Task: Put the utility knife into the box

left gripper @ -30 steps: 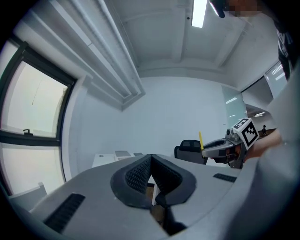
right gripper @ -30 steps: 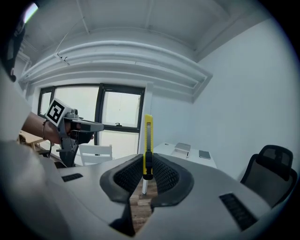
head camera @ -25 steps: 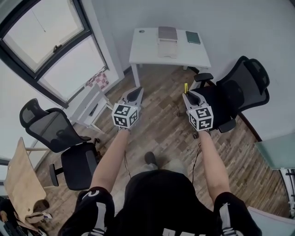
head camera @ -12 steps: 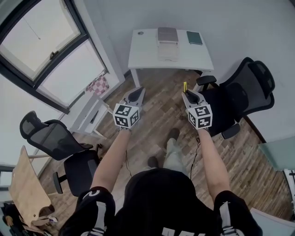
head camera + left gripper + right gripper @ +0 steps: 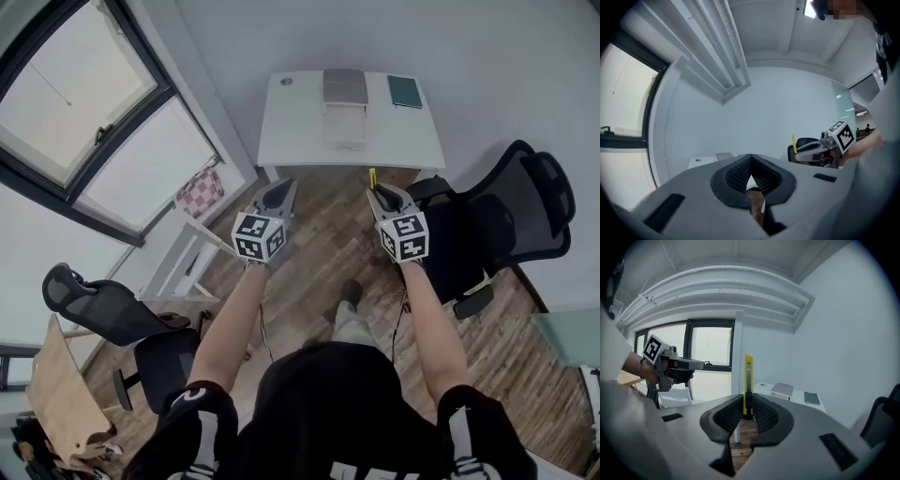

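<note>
Utility knife (image 5: 748,380) is held upright in the pinched jaws of the right gripper (image 5: 378,192), the left gripper (image 5: 751,164) is closed on nothing, and the table (image 5: 291,127) with the box (image 5: 345,86) has been brought closer than a second ago, so placing is still awaited.

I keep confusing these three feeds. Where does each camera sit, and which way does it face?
Head view: on the person's head, facing steeply down at floor and white table; shows both forearms, left gripper, right gripper.
Left gripper view: on the left gripper, looking along its shut fingers at the wall; right gripper at right.
Right gripper view: on the right gripper, looking along fingers clamping the utility knife toward the table; left gripper at left.
Shared: all three show the utility knife.
</note>
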The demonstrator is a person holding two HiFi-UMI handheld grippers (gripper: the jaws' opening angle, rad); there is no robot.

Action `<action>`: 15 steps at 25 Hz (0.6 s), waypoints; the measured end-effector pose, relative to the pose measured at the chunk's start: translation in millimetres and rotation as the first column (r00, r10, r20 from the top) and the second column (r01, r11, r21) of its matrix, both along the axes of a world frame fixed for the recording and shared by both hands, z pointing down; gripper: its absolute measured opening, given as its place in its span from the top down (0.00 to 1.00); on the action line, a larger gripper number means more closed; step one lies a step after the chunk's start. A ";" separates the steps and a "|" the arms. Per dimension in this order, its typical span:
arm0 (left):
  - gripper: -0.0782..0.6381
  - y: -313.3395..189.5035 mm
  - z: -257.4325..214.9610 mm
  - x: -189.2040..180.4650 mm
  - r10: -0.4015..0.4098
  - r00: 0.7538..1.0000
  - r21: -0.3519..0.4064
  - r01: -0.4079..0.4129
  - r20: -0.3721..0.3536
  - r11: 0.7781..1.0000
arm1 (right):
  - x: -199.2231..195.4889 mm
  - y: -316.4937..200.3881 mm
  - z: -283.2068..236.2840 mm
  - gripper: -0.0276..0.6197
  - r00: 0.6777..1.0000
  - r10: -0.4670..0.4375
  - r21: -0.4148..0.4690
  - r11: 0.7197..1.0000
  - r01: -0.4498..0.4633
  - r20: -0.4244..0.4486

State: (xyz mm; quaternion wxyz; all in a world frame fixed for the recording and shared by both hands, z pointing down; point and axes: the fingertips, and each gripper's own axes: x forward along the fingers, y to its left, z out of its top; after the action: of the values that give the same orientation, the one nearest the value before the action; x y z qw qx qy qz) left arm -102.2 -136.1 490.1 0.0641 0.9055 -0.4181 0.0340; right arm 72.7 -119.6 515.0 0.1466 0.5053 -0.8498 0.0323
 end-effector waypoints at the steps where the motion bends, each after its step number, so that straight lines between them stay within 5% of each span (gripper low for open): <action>1: 0.86 -11.6 -1.9 4.9 -0.003 1.000 0.001 0.003 0.000 1.000 | 3.3 -12.9 -0.8 0.84 1.000 -0.005 -0.001 1.000 0.005 0.003; 15: 0.86 -138.6 0.2 56.7 -0.085 0.996 -0.014 0.085 0.036 0.996 | 48.5 -152.8 5.1 0.84 0.995 -0.090 -0.019 0.996 0.091 0.034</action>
State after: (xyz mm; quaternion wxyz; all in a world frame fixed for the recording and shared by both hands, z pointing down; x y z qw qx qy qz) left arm -45.4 -274.6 490.2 0.0650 0.8856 -0.4571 0.0504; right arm 121.2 -272.3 520.1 0.1390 0.4642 -0.8737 0.0426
